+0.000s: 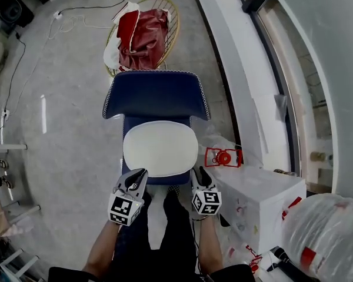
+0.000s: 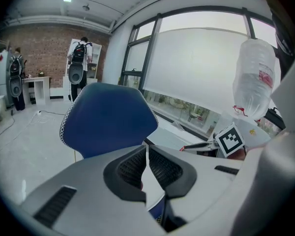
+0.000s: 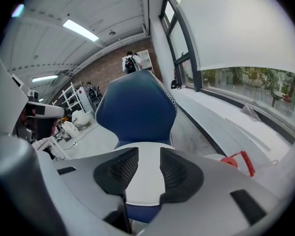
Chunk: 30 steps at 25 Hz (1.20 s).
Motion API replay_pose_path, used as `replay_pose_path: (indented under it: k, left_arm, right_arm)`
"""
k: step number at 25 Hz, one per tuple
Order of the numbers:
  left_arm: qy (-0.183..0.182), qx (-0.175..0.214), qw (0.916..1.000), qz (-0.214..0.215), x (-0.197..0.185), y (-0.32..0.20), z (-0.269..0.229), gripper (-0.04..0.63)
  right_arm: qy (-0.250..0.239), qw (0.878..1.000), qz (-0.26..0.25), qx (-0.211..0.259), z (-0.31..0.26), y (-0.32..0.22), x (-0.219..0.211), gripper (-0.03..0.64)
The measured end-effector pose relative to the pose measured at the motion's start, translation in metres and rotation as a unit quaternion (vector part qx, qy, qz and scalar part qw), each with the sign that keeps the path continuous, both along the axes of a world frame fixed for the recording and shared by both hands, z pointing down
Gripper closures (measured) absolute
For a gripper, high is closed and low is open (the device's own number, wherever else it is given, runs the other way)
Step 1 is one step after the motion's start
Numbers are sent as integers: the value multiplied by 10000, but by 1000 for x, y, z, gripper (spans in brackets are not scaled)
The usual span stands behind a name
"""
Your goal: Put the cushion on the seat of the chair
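We wear dark trousers and dark short sleeves. Our left hand-held gripper and right hand-held gripper share one build: pale grey shells, black ribbed pads inside the jaws, and a cube faced with black-and-white square markers riding on each.

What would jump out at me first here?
A blue chair stands in the middle, with a white cushion lying on its seat. Behind it, a round wire chair holds bright red cloth. The left gripper and right gripper hang at the seat's near edge.
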<state>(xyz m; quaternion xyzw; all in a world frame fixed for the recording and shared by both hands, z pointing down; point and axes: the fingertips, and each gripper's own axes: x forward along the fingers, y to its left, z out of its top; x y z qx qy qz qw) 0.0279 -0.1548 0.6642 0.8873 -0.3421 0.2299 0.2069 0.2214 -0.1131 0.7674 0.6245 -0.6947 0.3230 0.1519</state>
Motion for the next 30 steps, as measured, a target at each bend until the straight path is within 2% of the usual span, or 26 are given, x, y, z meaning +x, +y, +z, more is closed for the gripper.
replay_pose_path:
  k: [12, 21, 30]
  left_arm:
    - [264, 469, 9985, 97, 7, 0, -99, 563]
    - [338, 841, 9954, 294, 4, 5, -169, 563]
    - [446, 1197, 9913, 304, -9, 18, -236, 563]
  right_arm:
    - [196, 9970, -388, 642, -126, -2, -31, 499]
    - [422, 9917, -250, 1187, -223, 4, -38, 529]
    - [759, 9824, -314, 1677, -302, 13, -58, 554]
